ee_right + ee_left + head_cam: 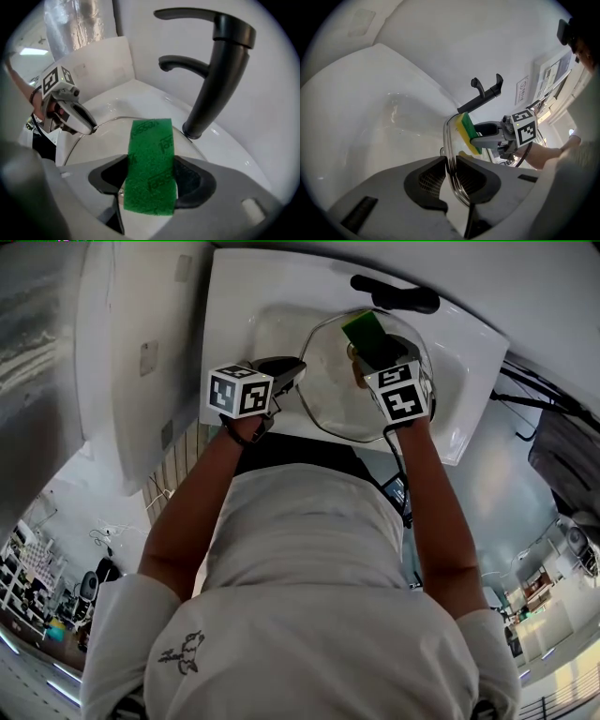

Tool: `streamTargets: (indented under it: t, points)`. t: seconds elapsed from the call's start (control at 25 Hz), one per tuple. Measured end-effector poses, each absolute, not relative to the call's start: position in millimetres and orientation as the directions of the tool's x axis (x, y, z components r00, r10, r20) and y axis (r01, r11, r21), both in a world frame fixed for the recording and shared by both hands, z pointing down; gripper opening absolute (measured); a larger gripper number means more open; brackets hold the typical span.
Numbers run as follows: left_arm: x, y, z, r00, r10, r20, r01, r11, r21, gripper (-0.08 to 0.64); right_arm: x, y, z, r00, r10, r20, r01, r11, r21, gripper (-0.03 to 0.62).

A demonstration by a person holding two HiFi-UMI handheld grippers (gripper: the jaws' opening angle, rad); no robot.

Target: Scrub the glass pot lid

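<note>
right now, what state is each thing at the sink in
glass pot lid, held by its rim over the sink
sponge, clamped, green side up, at the lid's far edge
left hand-held gripper, shut on the lid's rim
right hand-held gripper, shut on the sponge
faucet, no water seen running

White short-sleeved T-shirt (309,559) (small dark print (183,652))
</note>
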State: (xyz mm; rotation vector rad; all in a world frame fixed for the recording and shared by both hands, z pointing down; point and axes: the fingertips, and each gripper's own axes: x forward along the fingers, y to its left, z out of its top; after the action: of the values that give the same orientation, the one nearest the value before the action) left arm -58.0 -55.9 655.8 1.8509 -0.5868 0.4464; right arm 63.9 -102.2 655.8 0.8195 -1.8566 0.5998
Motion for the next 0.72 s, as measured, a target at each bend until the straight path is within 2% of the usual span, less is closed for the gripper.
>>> streamTargets:
  t: [0.24, 0.6, 0.72]
  points:
    - [-58, -57, 654, 0.802, -0.193, 0.566, -0.598, -0.284, 0.75, 0.069, 30, -83, 655, -0.347, -0.257, 0.902, -0.682, 0.729, -0.055, 0.295]
    - [-57, -57, 655, 0.8, -0.212, 0.561, -0.6, -0.26, 0.757, 0.064, 1, -27, 656, -0.444, -0.138, 0.885, -0.52, 0.845, -0.129, 0.295]
    - [-58, -58, 656, 0.798, -0.225, 0.559, -0.602, -0.252, 0.758, 0.063, -4, -5, 656, -0.466, -0.079, 0.881, -0.427, 0.892, -0.146, 0.295]
